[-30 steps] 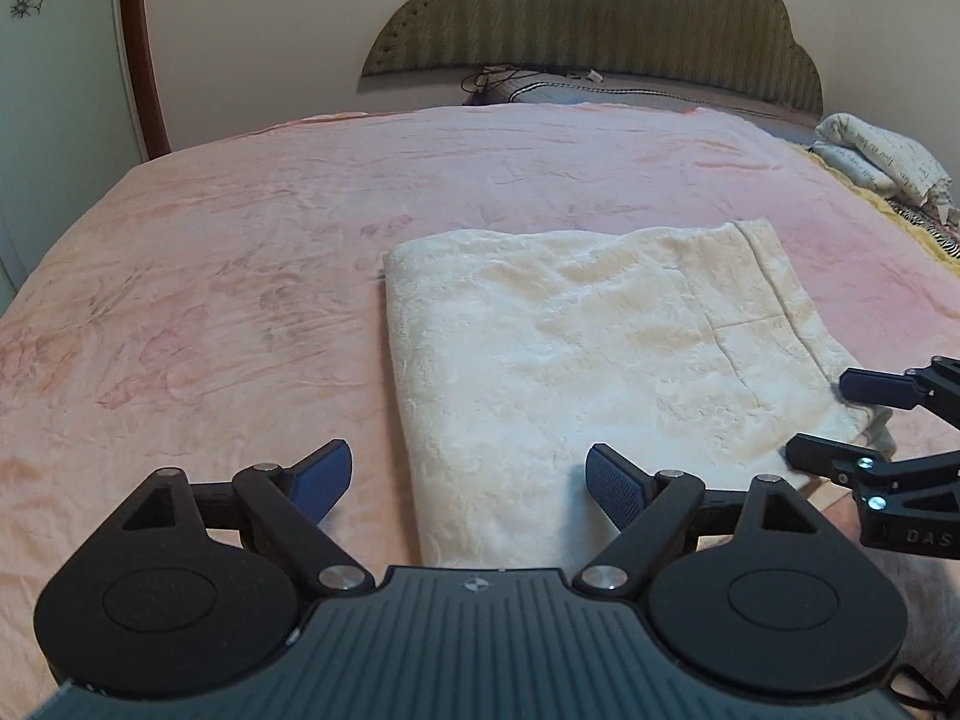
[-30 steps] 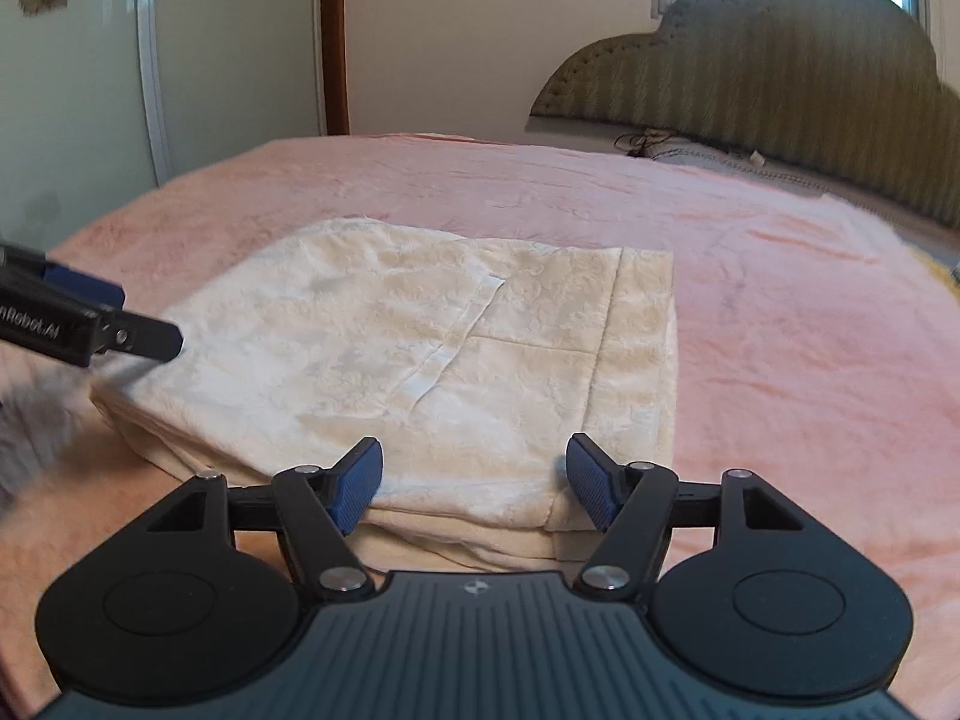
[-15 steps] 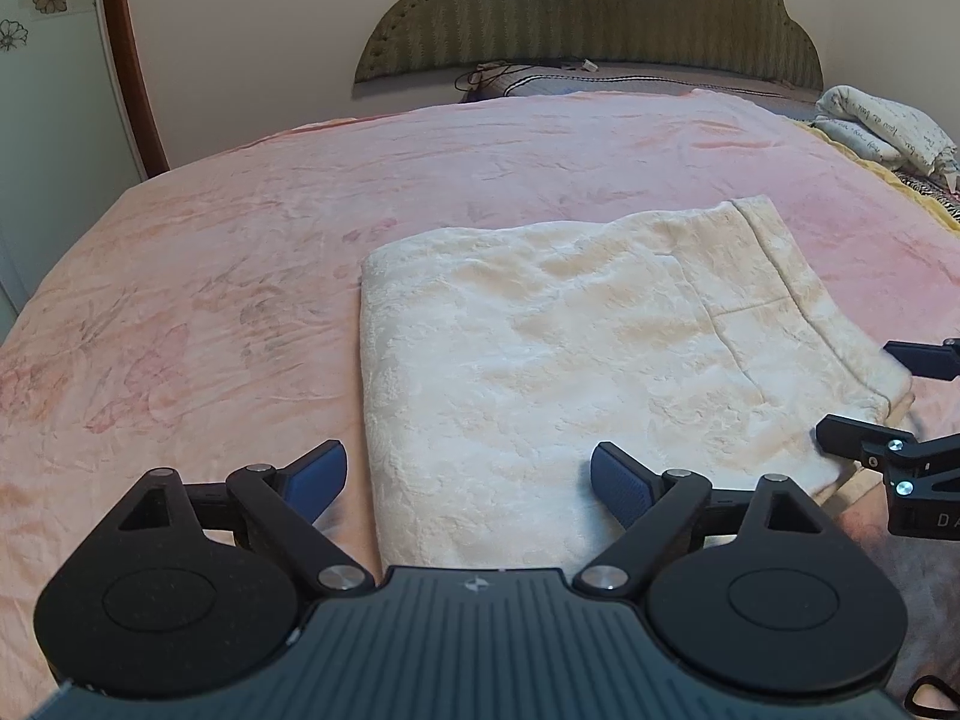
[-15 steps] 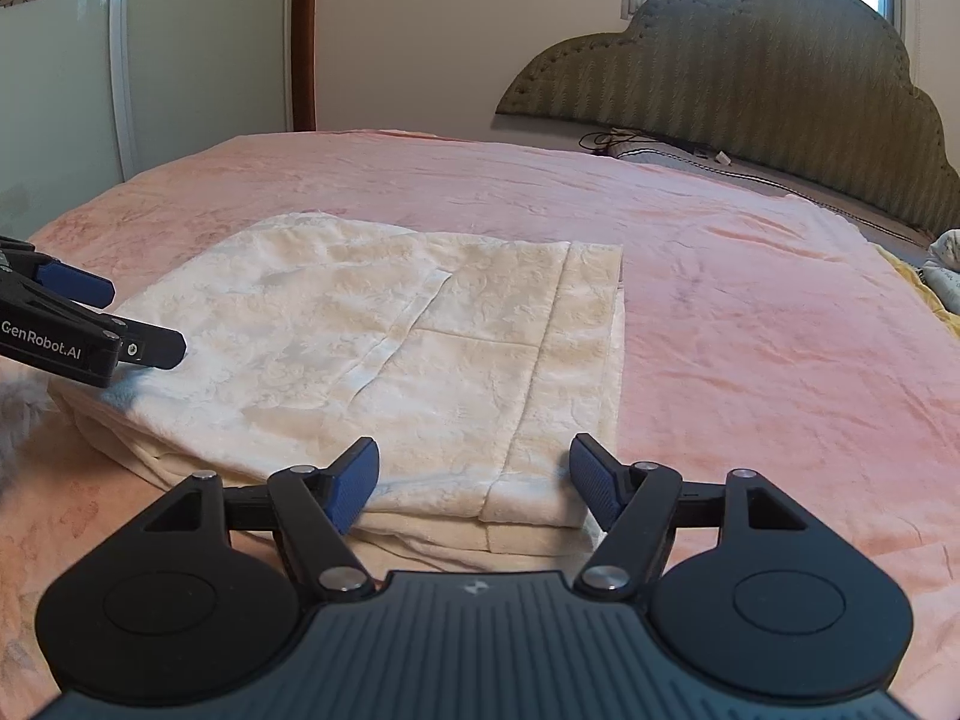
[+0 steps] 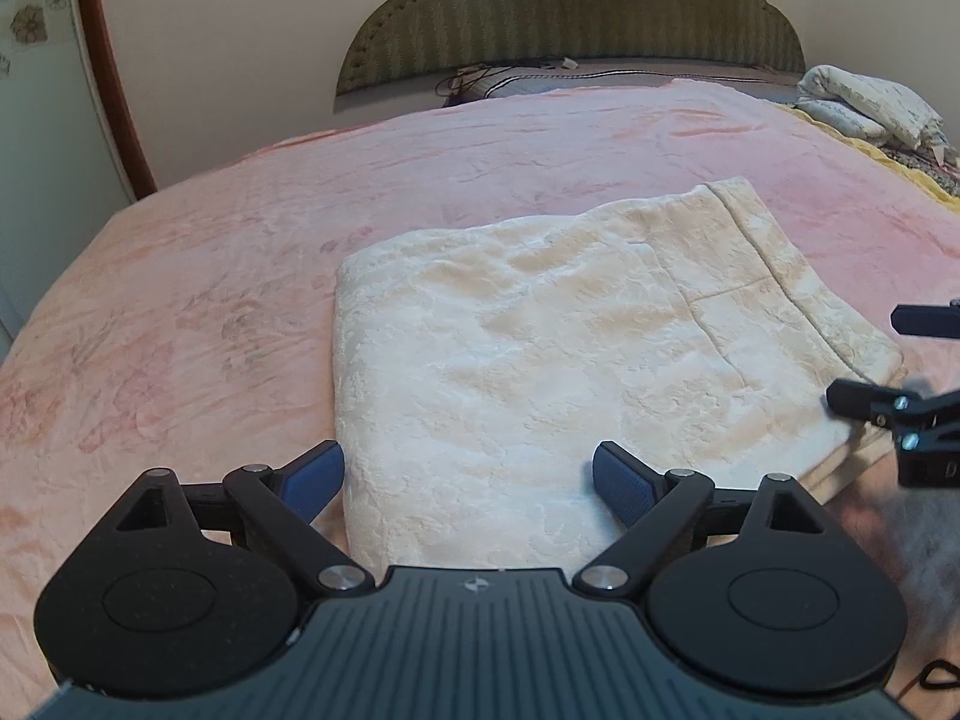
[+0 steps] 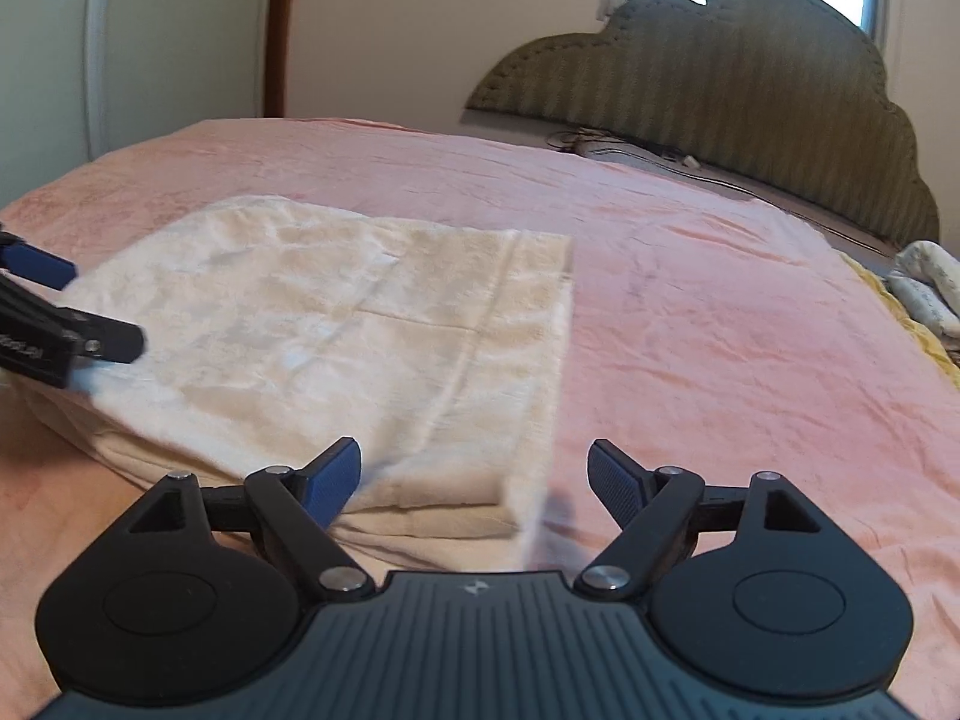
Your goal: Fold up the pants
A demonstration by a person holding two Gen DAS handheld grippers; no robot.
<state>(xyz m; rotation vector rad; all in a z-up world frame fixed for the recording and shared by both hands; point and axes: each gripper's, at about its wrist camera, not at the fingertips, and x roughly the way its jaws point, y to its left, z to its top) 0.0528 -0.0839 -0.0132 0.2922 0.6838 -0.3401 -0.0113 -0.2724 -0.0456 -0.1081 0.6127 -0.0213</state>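
Cream pants laid folded flat, centre of pink bedspread. Left gripper spread wide, empty; right gripper just widened, nothing clamped. Release step judged done; next fold calls for regrasp at near edge.

Cream pants, plush fabric with an embossed pattern, folded into a flat, roughly rectangular stack. Several layers show at the near edge, the lower ones sticking out slightly past the top one. A seam line and a stitched band cross the top face. The stack lies flat on the pink bedspread, mid-bed.
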